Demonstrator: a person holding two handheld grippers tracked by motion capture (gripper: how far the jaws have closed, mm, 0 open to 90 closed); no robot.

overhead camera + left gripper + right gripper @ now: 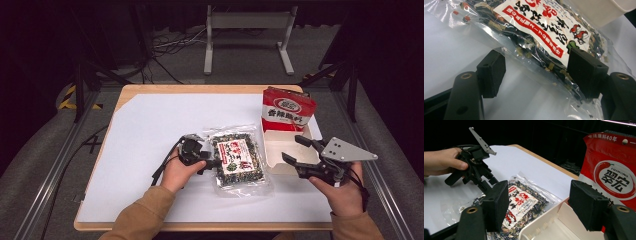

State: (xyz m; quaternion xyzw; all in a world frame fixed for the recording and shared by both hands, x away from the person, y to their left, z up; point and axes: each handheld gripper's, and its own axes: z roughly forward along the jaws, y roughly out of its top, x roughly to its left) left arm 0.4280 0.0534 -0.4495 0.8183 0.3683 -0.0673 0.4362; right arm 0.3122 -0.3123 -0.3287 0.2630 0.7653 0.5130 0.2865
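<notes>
**Two grippers, one snack packet not yet lifted**

Two hand-held grippers work over a white sheet on a wooden table (130,91). A clear packet of dark dried food (236,158) with a red-and-white label lies flat near the middle, just left of a white tray (271,148). A red bag (287,111) stands at the tray's far end.

The left gripper (212,162) sits low at the packet's left edge. In its own view the jaws stand apart on either side of the clear plastic edge, which reaches between the pads (586,71), and they do not look clamped on it. The packet rests on the table, so the pick-up seems only just begun.

The right gripper (296,151) hangs over the tray's near end, jaws wide and empty. Judging by the layout, grasping, lifting and placing the packet, likely into the tray, all remain.
</notes>
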